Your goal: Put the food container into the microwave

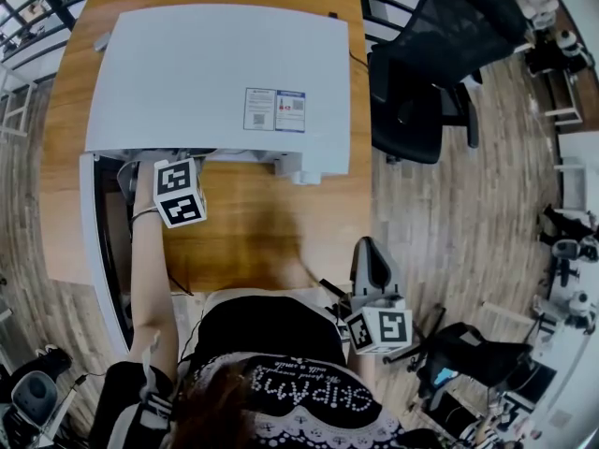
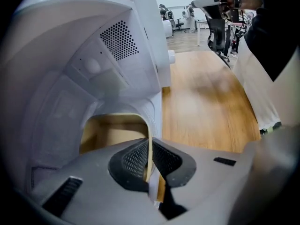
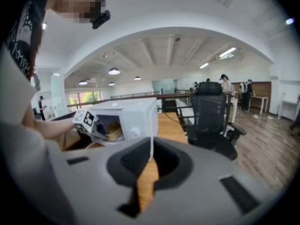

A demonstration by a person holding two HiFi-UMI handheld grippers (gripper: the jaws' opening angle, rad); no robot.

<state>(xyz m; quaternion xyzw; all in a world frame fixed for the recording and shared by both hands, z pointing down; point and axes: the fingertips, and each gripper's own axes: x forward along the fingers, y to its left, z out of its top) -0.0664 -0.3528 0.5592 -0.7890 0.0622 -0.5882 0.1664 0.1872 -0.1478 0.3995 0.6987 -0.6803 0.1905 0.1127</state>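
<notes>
— Whereabouts of the food container (image 2: 112,132)?
— Inside the microwave (image 1: 215,82), thin rim pinched by the left gripper (image 2: 150,165). Right gripper (image 3: 151,159) closed on nothing.
— Handling?
— Looks light, thin-walled, bendy; calls for a gentle rim hold.

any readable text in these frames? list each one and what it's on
Nothing reads for certain.
Two stickers on top of the microwave: print too small to read.
Shirt print: large letters, upside down and warped, not readable with confidence.
Marker cubes: square black-and-white patterns only, no words.
</notes>
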